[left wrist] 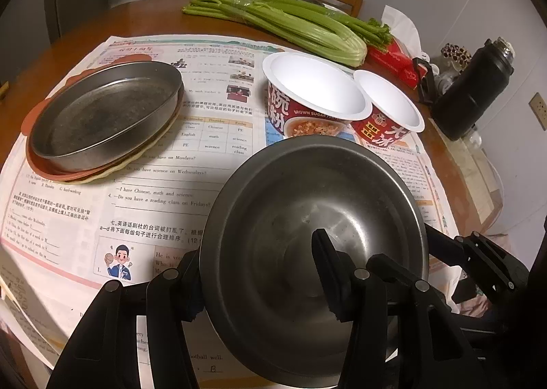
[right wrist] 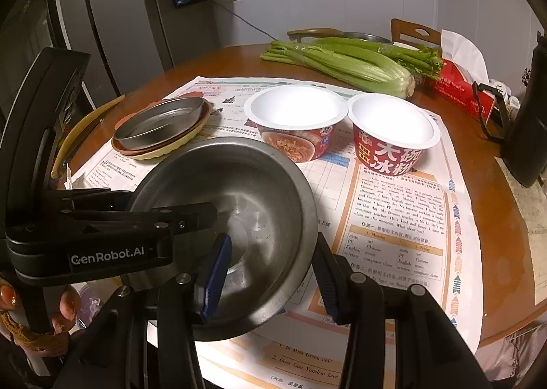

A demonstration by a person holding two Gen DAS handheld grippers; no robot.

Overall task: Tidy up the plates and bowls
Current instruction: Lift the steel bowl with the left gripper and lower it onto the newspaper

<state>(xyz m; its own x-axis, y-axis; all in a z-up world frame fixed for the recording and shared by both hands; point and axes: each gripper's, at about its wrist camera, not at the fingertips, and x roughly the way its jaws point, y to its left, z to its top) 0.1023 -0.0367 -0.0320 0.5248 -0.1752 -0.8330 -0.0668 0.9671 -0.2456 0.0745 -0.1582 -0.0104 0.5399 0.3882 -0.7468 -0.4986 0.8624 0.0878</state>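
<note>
Near edge of the table: a steel bowl [left wrist: 307, 218] sits between both tools, above the newspaper [left wrist: 154, 204]; whether it rests on the paper or is lifted clear I cannot tell.
Left hand-held gripper [left wrist: 263, 286]: one finger inside the bowl, the other outside its left wall, clenched on the rim.
Right hand-held gripper [right wrist: 270, 283]: blue-padded finger [right wrist: 215, 279] inside the bowl, the other just outside the near-right rim; the jaws straddle the rim, but whether they press on it I cannot tell.
Plates, far left: a steel pan [left wrist: 106, 112] already nested on a terracotta plate [left wrist: 34, 115], with a cream scalloped plate [right wrist: 171, 146] showing under them; this stack looks finished.
Bowls, far middle: two paper bowls [left wrist: 314, 94] with white insides stand side by side, rims touching, not stacked.
Done, as I judge it: the plates are gathered into one pile.
Left to do: the steel bowl needs a place with the other bowls, and the two paper bowls probably need nesting.
Progress: roughly halfway, by my reading.
Clutter, far side: celery [left wrist: 283, 23], a red tissue pack [left wrist: 393, 53] and a black flask [left wrist: 475, 91], all well apart from the work.
</note>
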